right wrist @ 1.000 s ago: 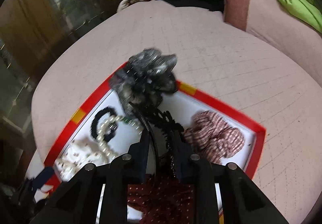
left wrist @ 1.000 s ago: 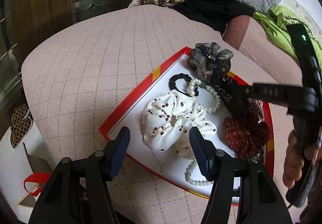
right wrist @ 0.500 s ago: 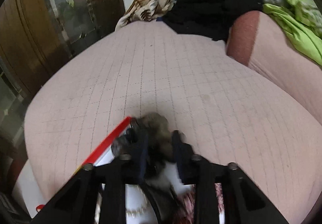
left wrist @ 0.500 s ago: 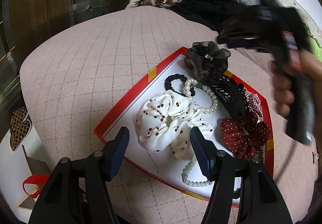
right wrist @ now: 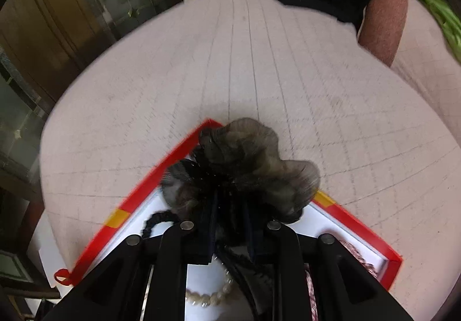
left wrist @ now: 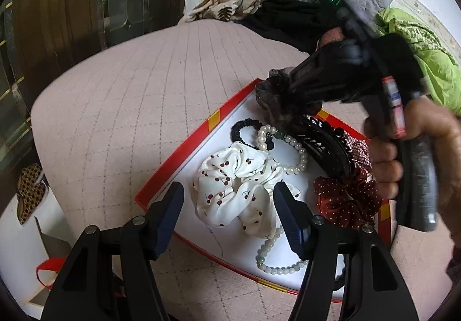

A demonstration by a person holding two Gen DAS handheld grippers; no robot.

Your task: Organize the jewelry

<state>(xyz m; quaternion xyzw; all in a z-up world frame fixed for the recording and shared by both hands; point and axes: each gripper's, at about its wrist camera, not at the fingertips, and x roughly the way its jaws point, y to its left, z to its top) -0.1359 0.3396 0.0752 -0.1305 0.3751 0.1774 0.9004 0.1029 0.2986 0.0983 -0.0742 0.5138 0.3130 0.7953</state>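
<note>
Left wrist view: the left tongs (left wrist: pixel 227 215) hang spread and empty over the near edge of the red tray (left wrist: pixel 175 159), which lies on the pink quilted bed (left wrist: pixel 138 96). Between their fingers shows the cherry scrunchie (left wrist: pixel 239 191). Behind it lie a black hair tie (left wrist: pixel 245 130), a pearl bracelet (left wrist: pixel 288 148), a black claw clip (left wrist: pixel 322 148), a checked scrunchie (left wrist: pixel 358 152) and a red dotted scrunchie (left wrist: pixel 345 203); a jade bead bracelet (left wrist: pixel 276 260) sits at the near edge. A second ago the right tongs lay low across the tray's right side; half a second ago they were raised over the far corner. Now the right tongs (left wrist: pixel 285 96) are down on the grey scrunchie (left wrist: pixel 273 93) at that far corner, the right hand (left wrist: pixel 415 148) gripping the handle.

Right wrist view: the right tongs (right wrist: pixel 230 205) are pressed together, pinching the grey scrunchie (right wrist: pixel 253 165), which bunches up ahead of the fingers over the tray's far corner (right wrist: pixel 207 125). A second ago it lay loose there beyond the fingertips. The frame is blurred, so whether the scrunchie has left the tray floor cannot be told.

My reading: the grasp is made, and the scrunchie is ready to be moved to its place; where that is the frames do not show.
</note>
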